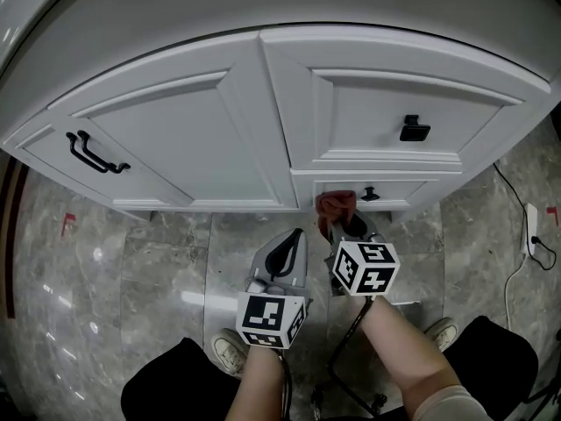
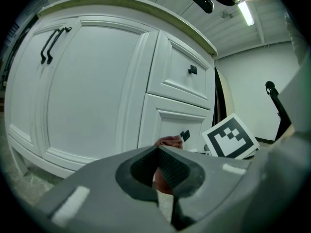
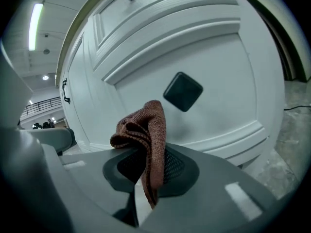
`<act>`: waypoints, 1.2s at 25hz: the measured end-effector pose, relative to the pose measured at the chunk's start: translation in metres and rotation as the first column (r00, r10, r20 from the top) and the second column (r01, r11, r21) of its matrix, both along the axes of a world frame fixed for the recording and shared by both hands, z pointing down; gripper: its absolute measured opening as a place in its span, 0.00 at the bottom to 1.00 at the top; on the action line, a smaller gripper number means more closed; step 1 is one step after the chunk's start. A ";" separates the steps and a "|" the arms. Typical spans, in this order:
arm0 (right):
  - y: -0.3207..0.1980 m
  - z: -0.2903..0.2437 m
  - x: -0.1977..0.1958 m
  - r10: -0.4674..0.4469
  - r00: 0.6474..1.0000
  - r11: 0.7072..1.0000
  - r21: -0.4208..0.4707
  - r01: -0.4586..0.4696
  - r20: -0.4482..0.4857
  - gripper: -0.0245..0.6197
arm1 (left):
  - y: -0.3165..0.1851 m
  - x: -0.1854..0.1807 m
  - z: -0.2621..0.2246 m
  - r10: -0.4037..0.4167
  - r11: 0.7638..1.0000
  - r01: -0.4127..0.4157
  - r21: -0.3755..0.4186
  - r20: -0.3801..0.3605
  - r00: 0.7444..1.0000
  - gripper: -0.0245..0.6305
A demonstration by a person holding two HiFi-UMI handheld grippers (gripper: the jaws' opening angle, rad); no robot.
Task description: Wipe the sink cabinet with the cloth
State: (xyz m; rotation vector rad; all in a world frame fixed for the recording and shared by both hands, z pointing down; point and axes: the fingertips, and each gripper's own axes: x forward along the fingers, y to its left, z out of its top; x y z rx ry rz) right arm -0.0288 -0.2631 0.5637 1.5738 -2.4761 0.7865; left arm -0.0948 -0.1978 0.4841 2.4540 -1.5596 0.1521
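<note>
Right gripper (image 3: 148, 174): my jaws are closed on the cloth, a fold of it pinched between the pads
Cloth (image 3: 145, 130): reddish-brown knit, bunched above my right jaws, with one tail hanging down between them; it is close against the lower drawer front, and I cannot tell whether it touches
Left gripper (image 2: 158, 165): my jaws are pressed together with nothing between them; it sits just left of my right gripper and further back from the cabinet
Sink cabinet (image 1: 219, 139): white with a curved front, a panelled door in the middle and two drawers stacked at the right
Lower drawer (image 1: 412, 189): shallow, directly in front of my right gripper
Lower knob (image 3: 182, 91): black and square; the cloth is just below and to its left in the right gripper view
Upper knob (image 1: 414, 130): black, on the taller drawer above
Bar handles (image 1: 95, 153): two black pulls side by side at the cabinet's far left
Floor (image 1: 114, 261): glossy grey marbled tiles under both grippers
</note>
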 end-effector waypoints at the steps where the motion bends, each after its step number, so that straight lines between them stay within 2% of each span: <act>1: -0.001 -0.001 0.008 0.009 1.000 1.000 0.000 -0.009 -0.002 0.16 | 0.000 0.005 -0.001 0.010 1.000 -0.010 0.003 0.004 1.000 0.04; 6: -0.002 -0.005 0.038 0.053 0.999 0.999 0.005 -0.053 -0.008 0.16 | -0.002 0.027 -0.005 0.045 0.999 -0.045 0.013 0.018 0.999 0.04; 13: -0.002 -0.004 0.081 0.100 0.994 0.995 0.011 -0.100 -0.035 0.16 | -0.003 0.059 -0.014 0.089 0.996 -0.089 0.029 -0.015 0.996 0.04; 24: -0.003 -0.005 0.158 0.198 0.978 0.980 0.021 -0.197 -0.062 0.16 | -0.002 0.091 -0.002 0.125 0.992 -0.125 0.008 0.000 0.992 0.04; 30: 0.000 -0.006 0.171 0.198 0.978 0.980 0.032 -0.197 -0.065 0.16 | 0.001 0.110 0.000 0.155 0.988 -0.155 0.007 0.011 0.988 0.04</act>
